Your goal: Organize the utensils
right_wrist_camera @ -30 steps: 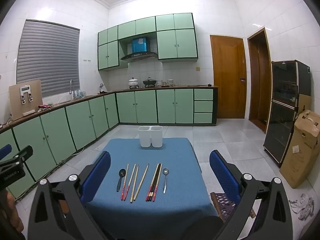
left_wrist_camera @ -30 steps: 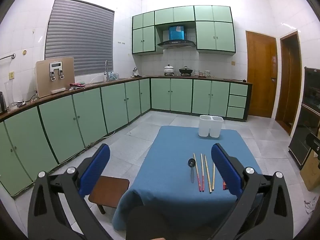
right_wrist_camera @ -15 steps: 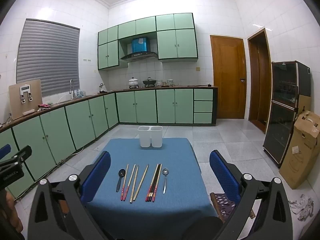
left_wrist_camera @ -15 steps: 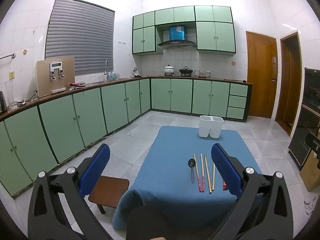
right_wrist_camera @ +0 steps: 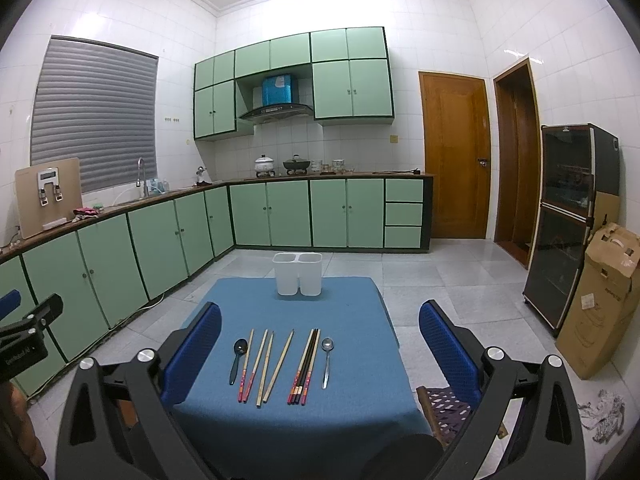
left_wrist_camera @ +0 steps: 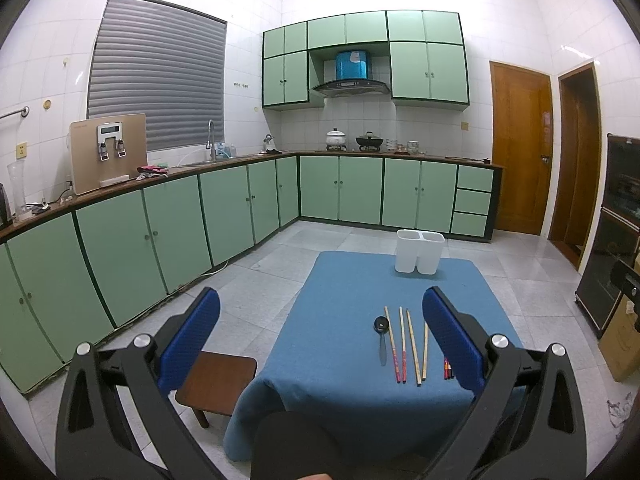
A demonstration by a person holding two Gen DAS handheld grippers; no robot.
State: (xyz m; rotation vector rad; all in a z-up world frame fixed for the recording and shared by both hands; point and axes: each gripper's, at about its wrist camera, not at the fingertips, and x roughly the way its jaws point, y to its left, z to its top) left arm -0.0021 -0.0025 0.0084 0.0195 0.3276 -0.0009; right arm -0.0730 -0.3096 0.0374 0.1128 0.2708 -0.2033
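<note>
A low table with a blue cloth (right_wrist_camera: 352, 320) holds a row of utensils: a black spoon (right_wrist_camera: 238, 358), red-handled chopsticks (right_wrist_camera: 247, 368), pale wooden chopsticks (right_wrist_camera: 276, 366), dark chopsticks (right_wrist_camera: 306, 366) and a metal spoon (right_wrist_camera: 327, 360). A white two-compartment holder (right_wrist_camera: 298, 273) stands empty at the table's far edge. My right gripper (right_wrist_camera: 318, 360) is open, above the near edge. My left gripper (left_wrist_camera: 320, 344) is open, left of the table; its right finger hides the rightmost utensils. The black spoon (left_wrist_camera: 382, 338) and the holder (left_wrist_camera: 419, 255) show in the left wrist view.
A brown stool (left_wrist_camera: 218, 380) stands left of the table. A patterned stool (right_wrist_camera: 442, 404) sits at the right. Green cabinets (right_wrist_camera: 160, 248) line the left and back walls. A cardboard box (right_wrist_camera: 600, 300) and a dark cabinet (right_wrist_camera: 568, 232) stand at the right.
</note>
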